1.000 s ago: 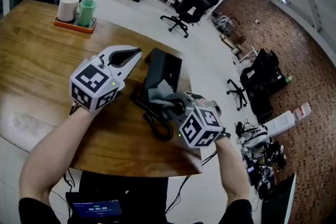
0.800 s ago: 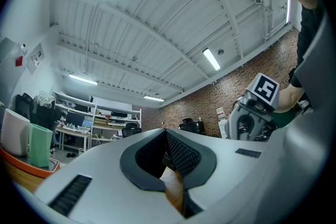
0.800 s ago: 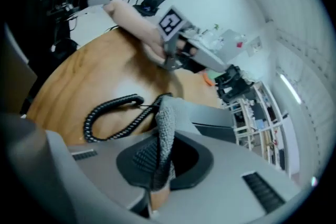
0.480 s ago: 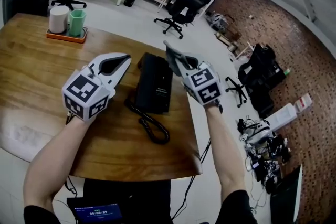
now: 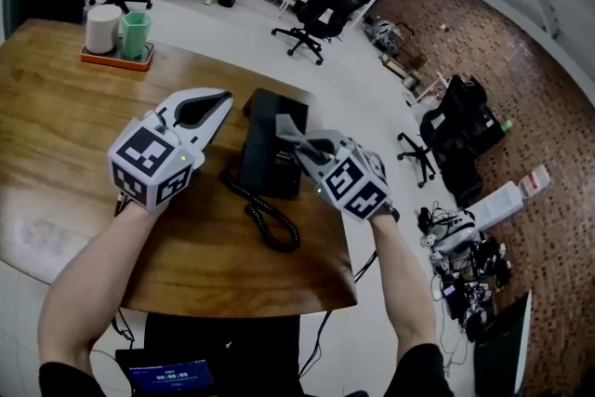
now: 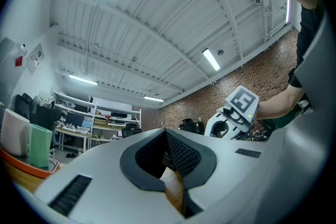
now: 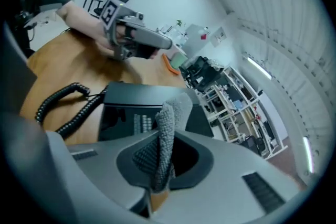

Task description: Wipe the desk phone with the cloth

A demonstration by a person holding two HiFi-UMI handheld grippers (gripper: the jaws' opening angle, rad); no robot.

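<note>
The right gripper (image 5: 305, 147), which a second ago held the cloth (image 5: 289, 129) low at the phone's (image 5: 263, 155) near end by the cord (image 5: 270, 223) and then swung up beyond its far right corner, has come back down over the phone's right side.

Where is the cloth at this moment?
In the head view the grey cloth is pinched in the right gripper, held over the right side of the black desk phone, near the wooden table's right edge.

Head and right gripper views share desk phone (image 5: 274, 144).
</note>
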